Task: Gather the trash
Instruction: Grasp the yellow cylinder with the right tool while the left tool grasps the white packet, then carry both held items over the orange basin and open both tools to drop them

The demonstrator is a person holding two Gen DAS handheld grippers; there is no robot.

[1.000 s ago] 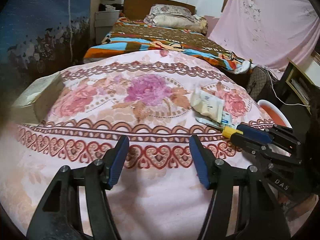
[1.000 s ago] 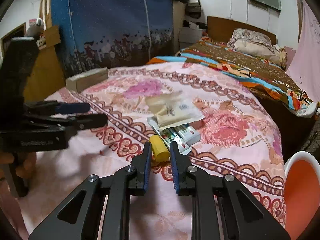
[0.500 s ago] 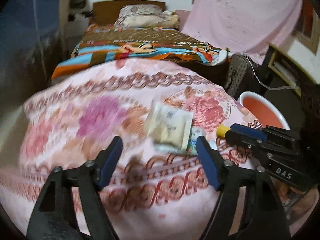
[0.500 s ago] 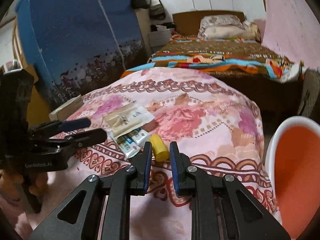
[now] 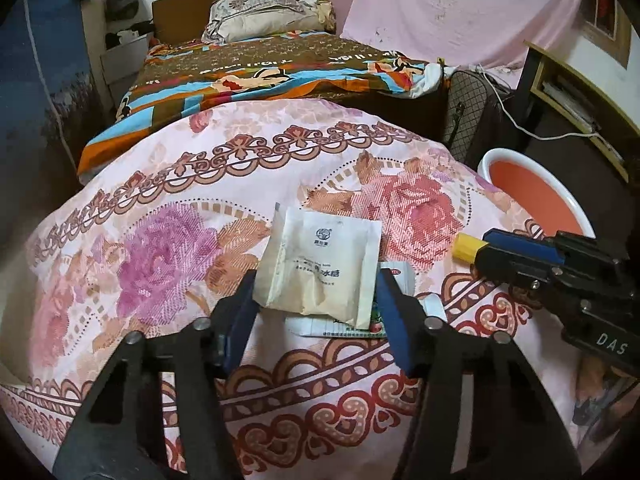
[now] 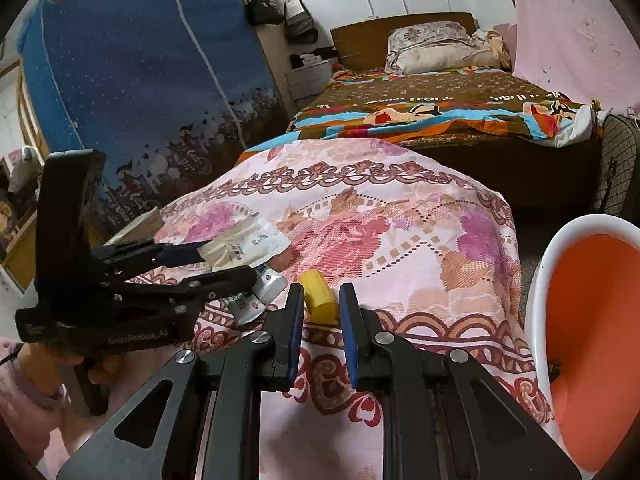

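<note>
Left wrist view: the left gripper sits at the bottom middle of the frame. A second ago it was over bare cloth, with the trash off to the right. Now its blue fingers stand on both sides of the white packet and are closing on it. I cannot tell if the pads press it yet. The packet has a round blue logo and small print I cannot read. Under it lies a flat wrapper with red and green print. Both rest on the flowery pink cloth over the desk.

At the right edge, the right gripper pinches a yellow tube; its body reads "DAS". Behind it, right of the cloth, stands the orange bin with a white rim.

Right wrist view: the right gripper is clamped on the yellow tube, as it was before. The orange bin now fills more of the right side. At the left, the other gripper's body reads "GenRobot.AI". Far back is a bed with a pillow.
</note>
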